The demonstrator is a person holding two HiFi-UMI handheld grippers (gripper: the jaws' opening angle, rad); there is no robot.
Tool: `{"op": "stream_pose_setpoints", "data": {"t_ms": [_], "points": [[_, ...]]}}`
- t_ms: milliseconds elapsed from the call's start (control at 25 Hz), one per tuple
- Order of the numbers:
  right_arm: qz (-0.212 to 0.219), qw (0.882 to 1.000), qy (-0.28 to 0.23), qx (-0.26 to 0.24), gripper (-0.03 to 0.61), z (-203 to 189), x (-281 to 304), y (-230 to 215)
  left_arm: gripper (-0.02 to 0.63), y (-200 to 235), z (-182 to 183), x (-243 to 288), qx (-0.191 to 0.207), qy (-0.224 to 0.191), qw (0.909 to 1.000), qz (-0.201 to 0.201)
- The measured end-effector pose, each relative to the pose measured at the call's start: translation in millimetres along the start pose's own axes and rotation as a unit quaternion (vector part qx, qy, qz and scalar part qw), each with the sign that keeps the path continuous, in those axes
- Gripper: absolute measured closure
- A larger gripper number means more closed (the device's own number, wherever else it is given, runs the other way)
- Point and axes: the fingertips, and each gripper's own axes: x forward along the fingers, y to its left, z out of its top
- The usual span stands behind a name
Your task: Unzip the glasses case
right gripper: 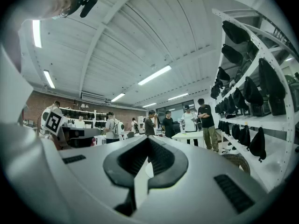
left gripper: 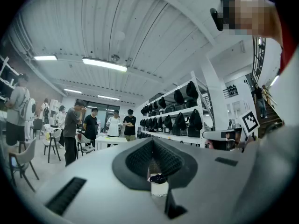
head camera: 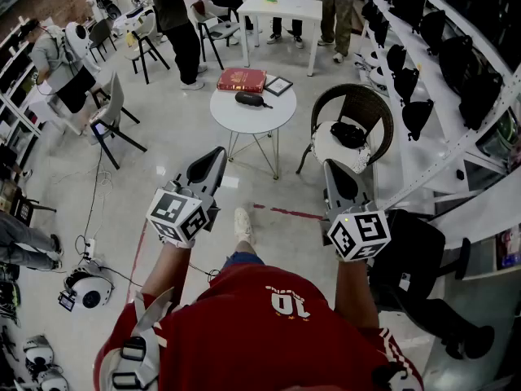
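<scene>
The black glasses case lies on a small round white table some way ahead of me. Through the slit of the left gripper view it shows as a small dark shape on that table's top. My left gripper is held level in front of my body, shut and with nothing in it. My right gripper is beside it, level as well, shut and empty. Both are far short of the table. In the gripper views the left gripper and the right gripper have their jaws together.
A red book and a small framed card share the round table. A wicker chair with a black item stands to its right. Shelves of black bags line the right wall. Several people stand round a white table behind.
</scene>
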Motion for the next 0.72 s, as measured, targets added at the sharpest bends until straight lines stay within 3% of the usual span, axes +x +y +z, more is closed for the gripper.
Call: {"op": "stream_pose_setpoints", "data": {"t_ms": [440,720], "points": [[0.002,1.000,-0.003,-0.006,0.566,3.1,-0.5,-4.3,0.606,-3.1,-0.5,4.9,-0.002,0.000,1.0000,-0.005],[0.032,0.999,-0.010,0.020,0.565,7.7,1.5,2.9,0.606,4.8,-3.5,5.3,-0.010,-0.001,0.9999,-0.002]]}}
